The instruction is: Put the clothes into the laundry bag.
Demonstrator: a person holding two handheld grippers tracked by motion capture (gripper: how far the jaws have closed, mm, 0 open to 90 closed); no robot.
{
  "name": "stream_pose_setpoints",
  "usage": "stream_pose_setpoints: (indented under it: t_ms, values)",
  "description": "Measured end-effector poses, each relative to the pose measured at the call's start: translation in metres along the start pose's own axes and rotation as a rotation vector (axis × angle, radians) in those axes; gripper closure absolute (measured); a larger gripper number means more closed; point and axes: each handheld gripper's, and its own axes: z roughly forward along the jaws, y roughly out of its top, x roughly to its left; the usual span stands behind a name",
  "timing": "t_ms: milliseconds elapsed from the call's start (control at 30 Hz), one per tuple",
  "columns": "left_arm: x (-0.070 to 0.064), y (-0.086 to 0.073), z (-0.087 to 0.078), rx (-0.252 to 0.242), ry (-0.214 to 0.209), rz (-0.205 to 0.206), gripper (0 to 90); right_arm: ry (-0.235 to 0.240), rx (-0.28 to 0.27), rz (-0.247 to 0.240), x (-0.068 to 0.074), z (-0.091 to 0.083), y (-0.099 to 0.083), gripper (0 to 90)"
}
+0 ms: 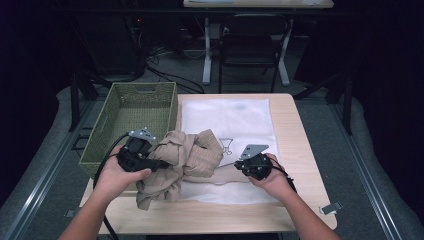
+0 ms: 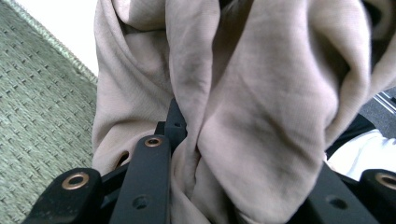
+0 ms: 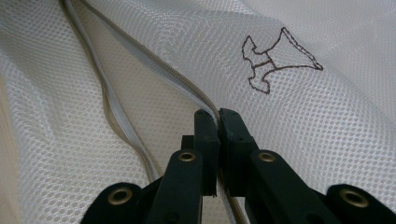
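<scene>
- On the table [image 1: 300,135]: white mesh laundry bag [image 1: 235,120], lying flat, a small brown outline figure [image 1: 226,145] stitched on it.
- At 9 o'clock of the bag's near half: beige garment [image 1: 185,162], crumpled, partly overlapping the mesh.
- At 10 o'clock from the garment: green woven basket [image 1: 131,112], at the table's left edge.
- Left hand-held gripper [image 2: 196,154]: jaws pinching a fold of the beige garment.
- Right hand-held gripper [image 3: 218,122]: jaws pressed together on the bag's zipper edge [image 3: 154,70], at 3 o'clock of the garment.
</scene>
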Motion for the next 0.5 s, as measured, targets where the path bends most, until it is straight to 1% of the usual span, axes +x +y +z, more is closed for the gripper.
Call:
stream_pose_setpoints:
  t_ms: [33, 167, 233, 267, 300, 467, 500]
  values:
    - [-0.001, 0.000, 0.000, -0.001, -0.002, 0.000, 69.0, 0.008, -0.003, 0.003, -0.002, -0.001, 0.003, 86.9]
    - [-0.003, 0.000, 0.002, 0.000, -0.004, 0.010, 69.0, 0.017, -0.013, 0.018, -0.007, -0.003, 0.008, 87.0]
    - [-0.003, 0.000, 0.002, -0.005, -0.005, 0.008, 69.0, 0.026, -0.025, 0.027, -0.012, -0.005, 0.013, 87.2]
    - [-0.003, 0.000, 0.002, -0.005, -0.005, 0.008, 69.0, 0.026, -0.025, 0.027, -0.012, -0.005, 0.013, 87.2]
    - [-0.004, 0.000, 0.003, -0.011, -0.004, 0.003, 69.0, 0.030, -0.028, 0.038, -0.013, -0.005, 0.015, 87.2]
    - [-0.006, -0.001, 0.002, -0.019, -0.006, 0.001, 69.0, 0.019, -0.048, 0.039, -0.019, -0.010, 0.024, 87.3]
    - [-0.006, -0.001, 0.002, -0.019, -0.006, 0.001, 69.0, 0.023, -0.052, 0.044, -0.019, -0.011, 0.025, 87.3]
